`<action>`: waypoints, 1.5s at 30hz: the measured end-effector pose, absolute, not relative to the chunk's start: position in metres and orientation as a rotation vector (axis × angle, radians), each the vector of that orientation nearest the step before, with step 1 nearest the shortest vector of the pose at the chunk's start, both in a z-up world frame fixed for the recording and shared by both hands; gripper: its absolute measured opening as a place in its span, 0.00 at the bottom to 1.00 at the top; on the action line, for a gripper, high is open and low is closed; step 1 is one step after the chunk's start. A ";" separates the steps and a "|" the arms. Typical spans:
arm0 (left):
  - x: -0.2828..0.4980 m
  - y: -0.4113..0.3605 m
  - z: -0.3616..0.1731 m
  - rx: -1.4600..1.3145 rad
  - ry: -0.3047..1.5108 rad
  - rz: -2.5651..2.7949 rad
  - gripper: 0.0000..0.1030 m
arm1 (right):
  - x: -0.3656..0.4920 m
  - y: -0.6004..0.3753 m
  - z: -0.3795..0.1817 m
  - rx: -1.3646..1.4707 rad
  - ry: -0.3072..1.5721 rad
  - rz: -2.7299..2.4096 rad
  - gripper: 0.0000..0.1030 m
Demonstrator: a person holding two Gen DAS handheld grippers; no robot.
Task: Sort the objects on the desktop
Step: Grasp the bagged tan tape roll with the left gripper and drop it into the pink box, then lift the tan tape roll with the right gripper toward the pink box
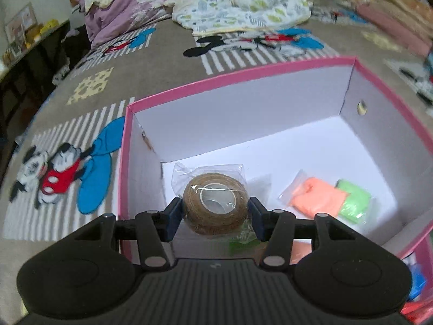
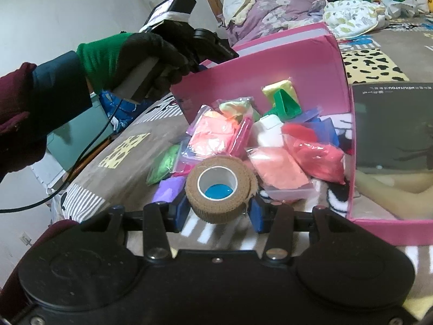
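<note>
My left gripper (image 1: 215, 212) is shut on a brown bandage roll in a clear wrapper (image 1: 215, 203) and holds it over the near left part of a pink box with a white inside (image 1: 243, 80). In the box lie an orange clay packet (image 1: 316, 199) and a green clay packet (image 1: 354, 200). My right gripper (image 2: 220, 210) is shut on a bare tan bandage roll (image 2: 220, 189) and holds it in front of a pile of clay packets (image 2: 270, 146) beside the pink box's outer wall (image 2: 259, 67).
The box stands on a bed with a Mickey Mouse blanket (image 1: 89, 86). Bedding is heaped at the far side (image 1: 243, 2). In the right wrist view a gloved hand (image 2: 130, 54) holds the other gripper over the box. A pink lid with a dark lining (image 2: 392, 124) stands to the right.
</note>
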State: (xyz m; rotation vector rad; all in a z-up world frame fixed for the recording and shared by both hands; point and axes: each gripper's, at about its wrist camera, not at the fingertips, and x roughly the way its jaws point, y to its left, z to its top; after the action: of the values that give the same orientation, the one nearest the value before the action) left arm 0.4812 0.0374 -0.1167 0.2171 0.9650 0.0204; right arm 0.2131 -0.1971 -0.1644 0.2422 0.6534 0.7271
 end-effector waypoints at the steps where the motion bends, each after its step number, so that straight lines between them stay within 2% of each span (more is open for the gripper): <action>1: 0.482 0.035 -0.119 0.241 0.977 0.020 0.52 | 0.214 -0.198 -0.164 0.244 0.653 0.727 0.44; 3: 0.481 0.031 -0.121 0.272 0.985 0.031 0.55 | 0.214 -0.199 -0.164 0.248 0.651 0.726 0.44; 9: 0.478 0.033 -0.116 0.244 0.980 0.041 0.72 | 0.215 -0.199 -0.164 0.243 0.648 0.722 0.44; 15: 0.459 0.035 -0.100 0.209 0.921 0.027 0.73 | 0.214 -0.200 -0.163 0.227 0.639 0.711 0.44; 31: 0.350 0.016 -0.044 0.173 0.710 -0.049 0.73 | 0.194 -0.200 -0.158 0.154 0.586 0.655 0.44; 45: 0.247 0.050 -0.057 -0.006 0.549 -0.012 0.73 | 0.175 -0.200 -0.131 0.153 0.557 0.657 0.44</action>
State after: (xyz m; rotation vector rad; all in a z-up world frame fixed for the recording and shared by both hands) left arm 0.2474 0.0496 -0.0567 -0.0059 0.5492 -0.0117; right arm 0.1754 -0.2003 -0.1314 0.1532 0.5567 0.6573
